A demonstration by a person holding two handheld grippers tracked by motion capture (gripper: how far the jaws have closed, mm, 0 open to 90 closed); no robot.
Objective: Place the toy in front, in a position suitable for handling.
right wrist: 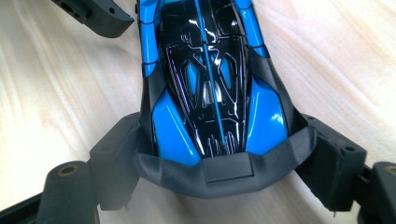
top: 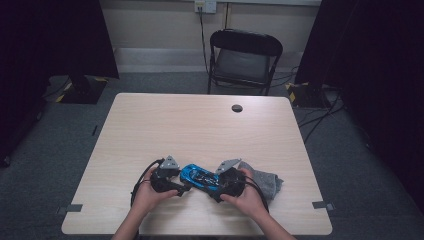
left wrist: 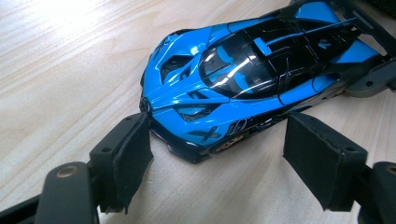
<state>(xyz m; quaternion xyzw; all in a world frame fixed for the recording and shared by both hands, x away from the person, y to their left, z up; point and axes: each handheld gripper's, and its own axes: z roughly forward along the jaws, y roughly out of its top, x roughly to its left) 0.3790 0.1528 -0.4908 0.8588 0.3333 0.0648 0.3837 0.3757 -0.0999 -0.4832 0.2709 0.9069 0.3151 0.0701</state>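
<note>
A: How is the right tool (top: 220,186) set?

B: Its jaws are closed against the two sides of the toy car (top: 200,177) at the tail, as seen in the right gripper view, where the black rear wing (right wrist: 219,173) lies between the pads. It is gripped by the right hand (top: 246,192), whose forearm is brought in from the bottom edge and angled up toward the left.

A: And the left tool (top: 183,188)?

B: It is held wide. In the left gripper view one pad (left wrist: 133,154) is seen touching the car's nose corner, while the other pad is kept apart from the car's side. The left hand (top: 148,194) is wrapped round the body of the tool, with the wrist angled up toward the right, so that the two tools are pointed at each other.

A: Where is the car placed?

B: It is rested on the worktop (top: 190,125), near the front edge, between the two tools, with its nose toward the left tool.

A: What is found farther out?

B: A grey cloth (top: 265,179) is laid on the worktop just beside the right hand. A black chair (top: 243,57) is stood beyond the far edge.
</note>
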